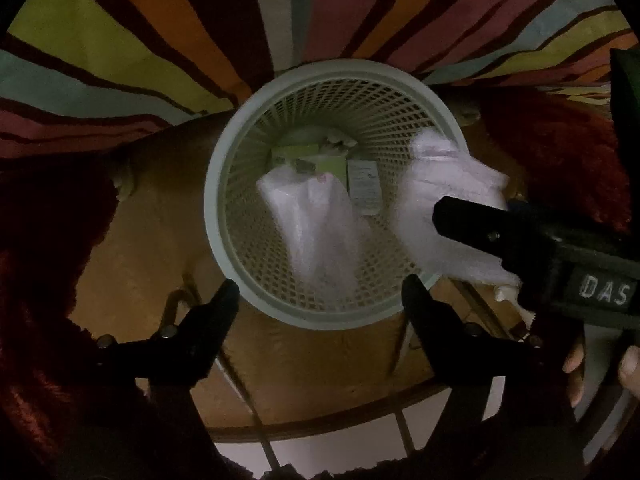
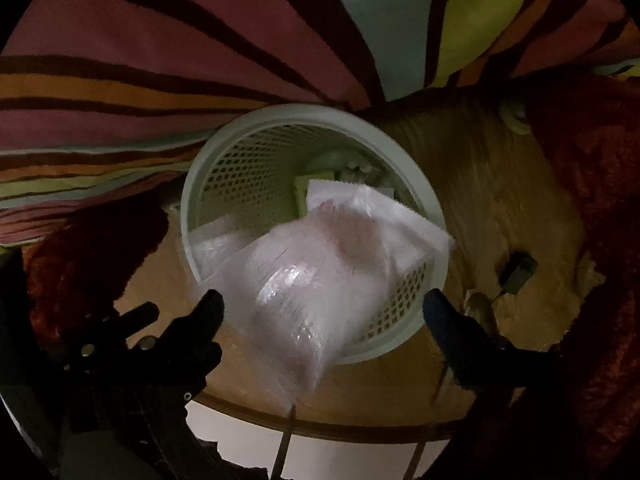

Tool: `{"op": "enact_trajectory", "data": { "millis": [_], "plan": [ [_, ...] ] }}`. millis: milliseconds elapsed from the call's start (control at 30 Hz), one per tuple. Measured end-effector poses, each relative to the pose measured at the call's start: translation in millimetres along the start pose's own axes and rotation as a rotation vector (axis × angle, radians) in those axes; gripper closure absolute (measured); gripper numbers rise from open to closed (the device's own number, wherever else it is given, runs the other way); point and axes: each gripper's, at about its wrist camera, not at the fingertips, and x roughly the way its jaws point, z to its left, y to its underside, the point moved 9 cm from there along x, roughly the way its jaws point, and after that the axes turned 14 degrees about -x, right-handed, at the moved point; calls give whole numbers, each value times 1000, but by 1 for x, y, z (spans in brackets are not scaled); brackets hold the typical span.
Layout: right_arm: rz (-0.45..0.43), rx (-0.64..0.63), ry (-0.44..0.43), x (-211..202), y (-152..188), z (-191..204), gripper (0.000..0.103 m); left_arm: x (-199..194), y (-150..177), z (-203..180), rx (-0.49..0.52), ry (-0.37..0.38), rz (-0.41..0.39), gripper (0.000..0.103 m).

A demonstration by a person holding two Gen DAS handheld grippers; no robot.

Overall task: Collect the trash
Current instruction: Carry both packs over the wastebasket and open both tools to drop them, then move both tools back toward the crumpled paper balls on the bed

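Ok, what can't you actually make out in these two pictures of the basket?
- Basket bottom, left wrist view: a white plastic bag covers part of the trash.
- Second plastic bag, right wrist view: motion blur; whether it touches the rim is unclear.
- Paper slip, left wrist view: print too small.

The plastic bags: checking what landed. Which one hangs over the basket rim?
The right bag, draped across the rim; the other bag lies wholly inside.

Two white plastic bags [image 1: 316,216] in pale mesh wastebasket [image 1: 224,160], rim-draped one [image 1: 444,196]
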Motion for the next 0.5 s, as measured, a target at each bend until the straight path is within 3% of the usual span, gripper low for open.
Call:
{"op": "enact_trajectory", "data": {
  "millis": [267,500],
  "plan": [
    [-38,18,-2,-7,-1,-6,8,-3,1,0,-7,8,-17,22],
    [-111,-54,34,-25,0,9,8,-14,1,3,-23,30,-58,22]
  ]
}}
